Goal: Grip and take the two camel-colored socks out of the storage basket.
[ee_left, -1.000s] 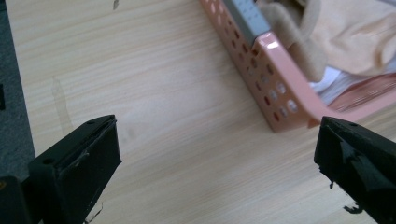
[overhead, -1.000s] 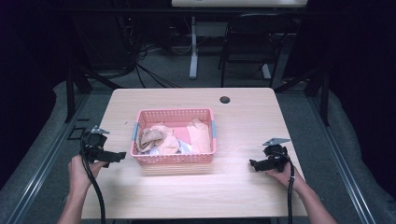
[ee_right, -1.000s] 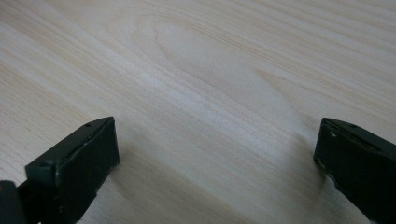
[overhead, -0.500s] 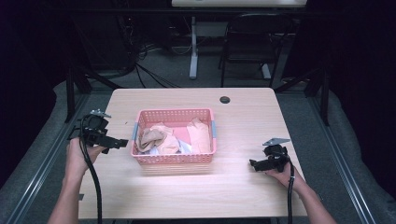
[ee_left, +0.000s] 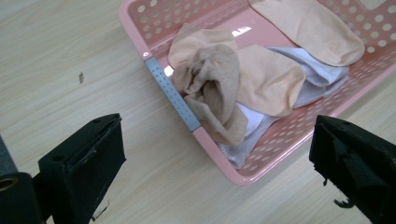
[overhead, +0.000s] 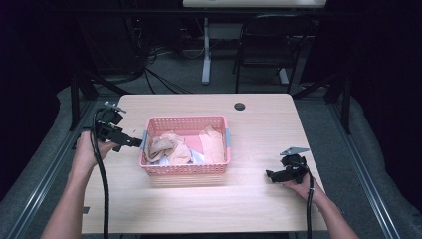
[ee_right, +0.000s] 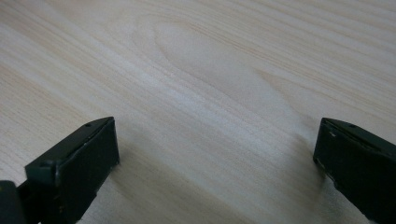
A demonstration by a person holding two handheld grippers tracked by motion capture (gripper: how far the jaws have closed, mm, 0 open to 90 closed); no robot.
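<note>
Sitting near the middle of the wooden table, the pink basket serves as the reference for everything else. Inside it lie several socks: a crumpled tan sock bunched against the basket's left wall, just behind the grey label strip on that rim; a lighter peach sock overlapping it toward the basket's centre; white cloth partly buried under both; and another peach sock lying flat along the basket's far side. Left gripper is held just off the basket's left wall, jaws pointing at that wall; in the left gripper view the jaws stand wide apart with nothing between them, framing the basket's near-left corner and the tan sock, above bare table. Right gripper rests well to the right of the basket, near its front corner level, held low over the table; the right gripper view shows its jaws spread wide, empty, with plain wood grain between them. A small dark round grommet sits in the table beyond the basket's far right corner.
</note>
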